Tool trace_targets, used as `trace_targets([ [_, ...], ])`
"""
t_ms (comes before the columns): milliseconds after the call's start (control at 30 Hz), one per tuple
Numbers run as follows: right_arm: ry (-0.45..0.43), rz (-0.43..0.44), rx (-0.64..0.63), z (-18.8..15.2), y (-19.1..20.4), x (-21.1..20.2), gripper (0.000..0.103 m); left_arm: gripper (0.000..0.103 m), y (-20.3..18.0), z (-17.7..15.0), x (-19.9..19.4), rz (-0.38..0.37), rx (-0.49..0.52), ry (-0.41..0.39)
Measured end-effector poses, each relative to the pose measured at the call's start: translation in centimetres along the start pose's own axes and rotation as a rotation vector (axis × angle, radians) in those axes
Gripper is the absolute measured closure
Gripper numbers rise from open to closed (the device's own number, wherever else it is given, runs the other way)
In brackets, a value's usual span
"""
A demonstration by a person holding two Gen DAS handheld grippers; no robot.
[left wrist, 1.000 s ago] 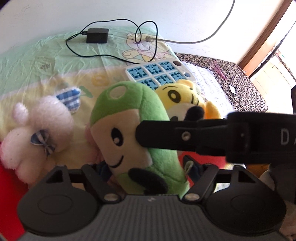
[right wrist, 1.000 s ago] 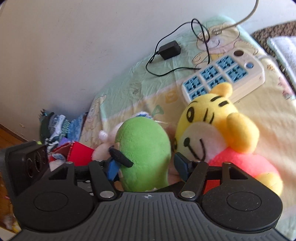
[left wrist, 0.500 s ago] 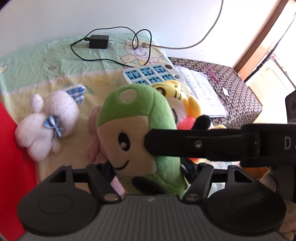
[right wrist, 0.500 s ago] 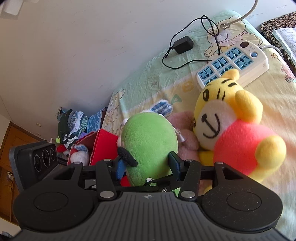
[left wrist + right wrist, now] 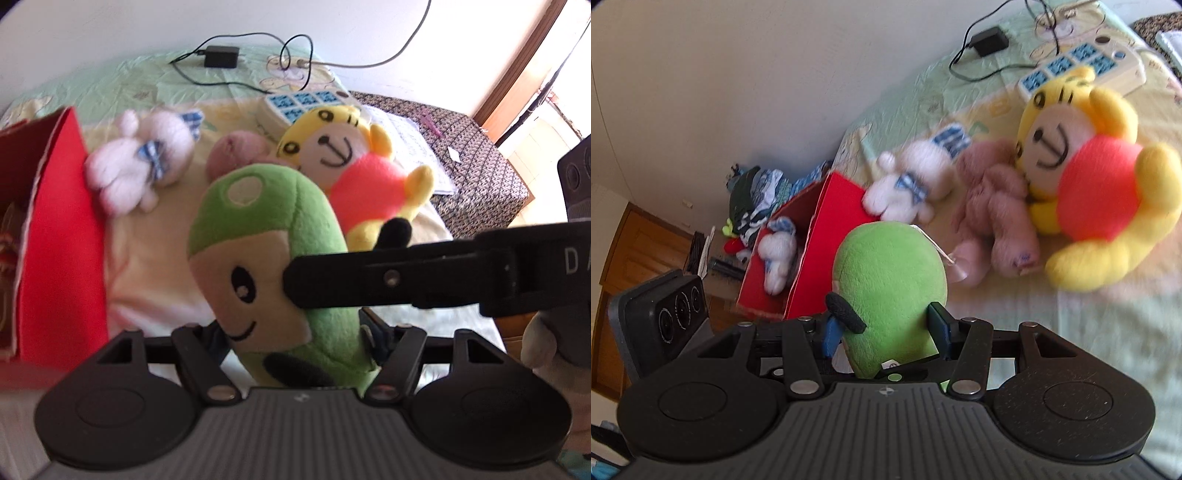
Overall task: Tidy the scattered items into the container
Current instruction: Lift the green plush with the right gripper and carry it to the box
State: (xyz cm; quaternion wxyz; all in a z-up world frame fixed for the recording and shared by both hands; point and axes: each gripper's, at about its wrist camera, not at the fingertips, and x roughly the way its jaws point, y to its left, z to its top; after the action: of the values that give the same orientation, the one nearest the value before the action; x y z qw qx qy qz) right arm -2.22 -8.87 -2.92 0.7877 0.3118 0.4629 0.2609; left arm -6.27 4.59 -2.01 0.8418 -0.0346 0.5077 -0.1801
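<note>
On the bed (image 5: 1015, 314) three plush toys are counted; one red box (image 5: 827, 229) lies at nine o'clock. One green plush (image 5: 886, 291) is pinched by both left hand-held gripper (image 5: 295, 336) and right hand-held gripper (image 5: 886, 328).

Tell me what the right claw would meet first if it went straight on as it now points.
Probably the red box: it lies just beyond the green plush that the right claw clamps. Depth is unclear; it could pass over onto the bed.

Green plush (image 5: 295, 266) upright, raised off bed, near open red box (image 5: 827, 236).
</note>
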Motion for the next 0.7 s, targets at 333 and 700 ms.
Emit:
trace_targets([
  [333,0.097,0.022,-0.010,-3.6,4.4,4.5,0.051,0.034,5.0,-4.5,-3.5,0.003,0.018,0.058],
  [700,0.101,-0.002,0.101,-8.3,11.1,11.2,0.051,0.034,14.1,-8.0,-7.8,-0.055,0.149,0.114],
])
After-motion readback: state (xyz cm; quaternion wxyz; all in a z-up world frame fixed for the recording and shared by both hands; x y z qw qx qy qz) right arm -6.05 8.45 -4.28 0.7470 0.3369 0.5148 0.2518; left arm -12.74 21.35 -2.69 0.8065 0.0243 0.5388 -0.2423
